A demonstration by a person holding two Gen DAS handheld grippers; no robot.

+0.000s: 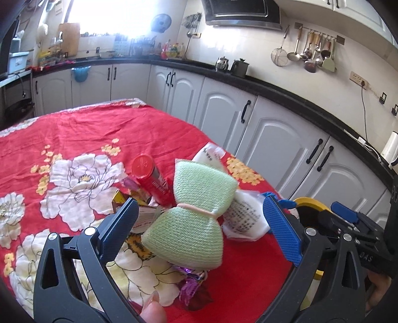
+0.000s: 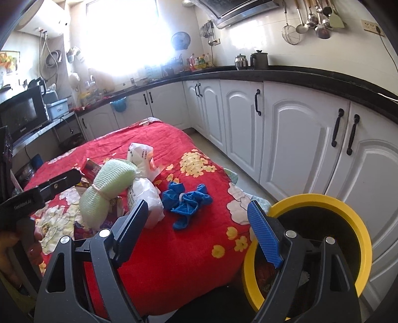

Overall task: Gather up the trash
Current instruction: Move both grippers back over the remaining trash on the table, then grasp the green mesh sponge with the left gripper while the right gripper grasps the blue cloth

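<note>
Both sets of jaws gape wide, holding nothing. Left gripper frames the green sponge mid-frame; right gripper sits between the blue rag and yellow bin at lower right.

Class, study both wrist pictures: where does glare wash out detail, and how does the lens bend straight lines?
Left wrist view: the window is blown out white, hazing the countertop, which bows in a curve. Right wrist view: the same window glares, and the cabinet doors bulge toward the edges.
</note>
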